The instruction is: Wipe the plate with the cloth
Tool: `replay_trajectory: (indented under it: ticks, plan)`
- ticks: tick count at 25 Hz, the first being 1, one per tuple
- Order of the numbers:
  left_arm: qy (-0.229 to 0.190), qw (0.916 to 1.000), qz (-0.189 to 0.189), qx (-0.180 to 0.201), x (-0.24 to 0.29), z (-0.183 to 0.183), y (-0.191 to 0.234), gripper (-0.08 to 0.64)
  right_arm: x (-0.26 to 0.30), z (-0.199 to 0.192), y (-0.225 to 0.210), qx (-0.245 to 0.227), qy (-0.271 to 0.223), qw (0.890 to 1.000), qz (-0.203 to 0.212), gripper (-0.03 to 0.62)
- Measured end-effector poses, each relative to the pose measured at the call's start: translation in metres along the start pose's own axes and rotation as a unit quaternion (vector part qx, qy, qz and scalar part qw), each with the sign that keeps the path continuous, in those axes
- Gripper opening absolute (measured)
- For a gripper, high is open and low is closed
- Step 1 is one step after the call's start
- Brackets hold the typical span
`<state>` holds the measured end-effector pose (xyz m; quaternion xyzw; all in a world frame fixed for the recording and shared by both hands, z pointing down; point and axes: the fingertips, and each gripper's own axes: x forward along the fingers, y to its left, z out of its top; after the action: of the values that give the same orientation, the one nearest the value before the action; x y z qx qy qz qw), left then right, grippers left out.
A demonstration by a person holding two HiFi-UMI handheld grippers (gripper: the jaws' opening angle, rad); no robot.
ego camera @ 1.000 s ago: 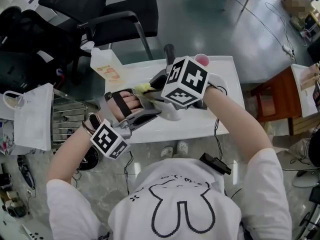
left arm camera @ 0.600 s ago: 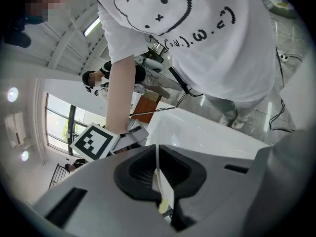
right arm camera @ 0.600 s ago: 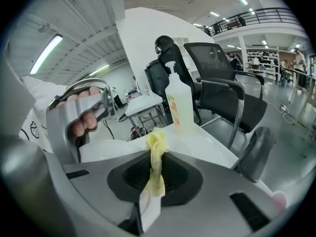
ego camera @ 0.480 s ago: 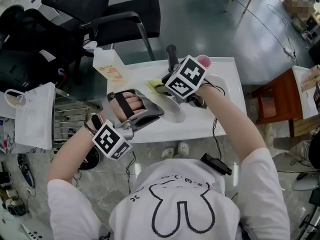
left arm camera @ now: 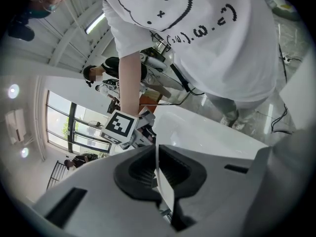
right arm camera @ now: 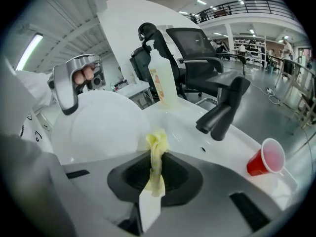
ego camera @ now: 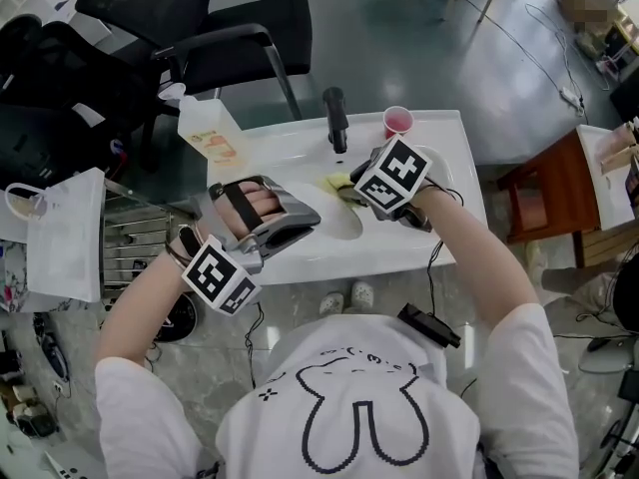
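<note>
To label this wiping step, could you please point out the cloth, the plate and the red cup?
cloth (right arm camera: 156, 144): right gripper view, on its bunched yellow top.
plate (right arm camera: 94, 125): right gripper view, on its bare white face.
red cup (right arm camera: 257, 166): right gripper view, on its outer side wall.

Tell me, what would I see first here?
A big white plate, pinched at its rim by the left tool over the white sink. Facing it, the right tool grips a scrunched yellow cloth. A bright red cup stands at the sink's back edge, near the black tap.
</note>
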<state>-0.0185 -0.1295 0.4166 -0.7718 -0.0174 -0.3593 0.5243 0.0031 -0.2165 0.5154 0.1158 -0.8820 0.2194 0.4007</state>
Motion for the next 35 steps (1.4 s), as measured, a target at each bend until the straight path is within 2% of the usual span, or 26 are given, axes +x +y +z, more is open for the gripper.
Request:
replay_trajectory:
  ticks: [3,7,11,13,14,16,20,22,23,24,27,31,32,33,34,35]
  plan:
    - [0.004,0.9998,0.012,-0.017,0.003,-0.003,0.002,0.017,-0.016,-0.003,-0.008,0.007,-0.022,0.999,-0.024,0.054]
    - [0.013,0.9973,0.046,-0.056,0.001,-0.01,0.014,0.017,-0.053,0.004,-0.012,0.036,-0.086,0.995,-0.042,0.054]
    - [0.014,0.9918,0.075,-0.103,0.001,-0.015,0.025,0.017,-0.086,0.0,-0.014,0.012,-0.115,0.989,-0.089,0.054]
    - [0.007,0.9846,0.089,-0.15,0.001,-0.019,0.028,0.017,-0.1,-0.001,-0.016,-0.006,-0.127,0.985,-0.121,0.054]
    - [0.001,0.9783,0.097,-0.183,0.002,-0.021,0.028,0.017,-0.106,-0.001,-0.016,-0.013,-0.134,0.981,-0.138,0.054]
    - [-0.015,0.9597,0.11,-0.258,0.003,-0.025,0.027,0.018,-0.119,0.001,-0.016,-0.019,-0.158,0.972,-0.171,0.054]
    - [-0.045,0.9109,0.127,-0.39,0.01,-0.033,0.021,0.017,-0.137,0.0,-0.012,0.001,-0.215,0.952,-0.22,0.054]
    - [-0.065,0.8783,0.133,-0.455,0.012,-0.038,0.02,0.017,-0.14,-0.002,-0.012,0.004,-0.227,0.944,-0.24,0.054]
    - [-0.078,0.8576,0.134,-0.49,0.014,-0.041,0.019,0.017,-0.142,-0.003,-0.012,0.006,-0.231,0.94,-0.25,0.054]
    - [-0.091,0.8339,0.135,-0.527,0.016,-0.044,0.017,0.017,-0.143,-0.003,-0.013,0.009,-0.237,0.936,-0.26,0.054]
    - [-0.126,0.7542,0.13,-0.631,0.024,-0.051,0.007,0.017,-0.151,-0.003,-0.014,0.033,-0.266,0.922,-0.278,0.054]
    - [-0.138,0.6658,0.123,-0.723,0.033,-0.059,-0.011,0.017,-0.157,-0.001,-0.012,0.063,-0.293,0.913,-0.278,0.054]
    - [-0.134,0.6388,0.123,-0.748,0.036,-0.064,-0.016,0.018,-0.158,-0.002,-0.012,0.067,-0.294,0.912,-0.279,0.054]
    - [-0.127,0.6065,0.121,-0.775,0.039,-0.07,-0.022,0.018,-0.158,-0.002,-0.012,0.07,-0.295,0.911,-0.28,0.054]
    - [-0.119,0.5681,0.117,-0.806,0.042,-0.077,-0.03,0.017,-0.157,-0.003,-0.011,0.074,-0.297,0.91,-0.28,0.054]
    - [-0.111,0.5255,0.11,-0.836,0.046,-0.083,-0.039,0.017,-0.157,-0.004,-0.011,0.08,-0.299,0.909,-0.28,0.054]
